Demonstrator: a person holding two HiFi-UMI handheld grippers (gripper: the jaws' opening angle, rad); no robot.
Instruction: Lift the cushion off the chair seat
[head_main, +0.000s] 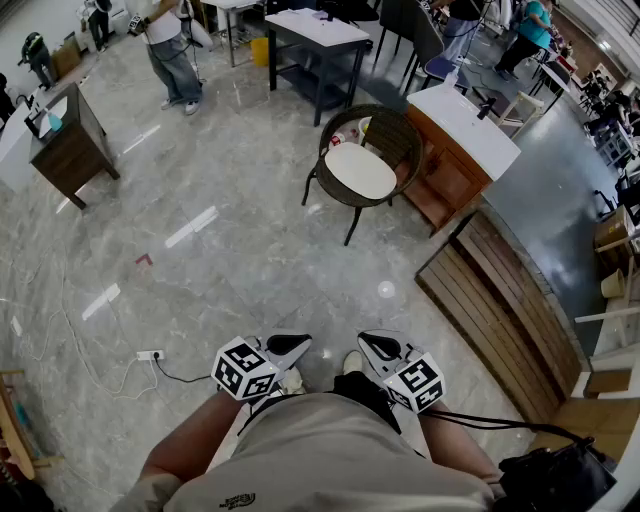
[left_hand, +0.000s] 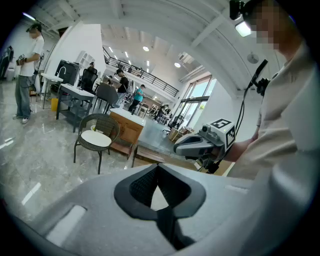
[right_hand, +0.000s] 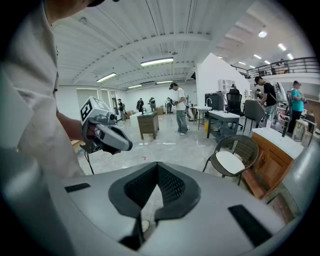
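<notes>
A dark wicker chair (head_main: 398, 132) stands on the grey marble floor well ahead of me, with an oval cream cushion (head_main: 360, 172) lying flat on its seat. Both show small in the left gripper view as chair (left_hand: 104, 123) and cushion (left_hand: 95, 139), and in the right gripper view as chair (right_hand: 246, 145) and cushion (right_hand: 230, 161). My left gripper (head_main: 300, 342) and right gripper (head_main: 366, 340) are held close to my body, far from the chair. Their jaws meet at the tips, left gripper (left_hand: 159, 166) and right gripper (right_hand: 157, 165), with nothing between them.
A wooden cabinet with a white top (head_main: 465, 125) stands right behind the chair. A slatted wooden platform (head_main: 500, 300) lies to the right. A dark table (head_main: 315, 35), a small wooden desk (head_main: 70, 140) and a standing person (head_main: 172, 50) are farther off. A power strip with cable (head_main: 150, 355) lies at left.
</notes>
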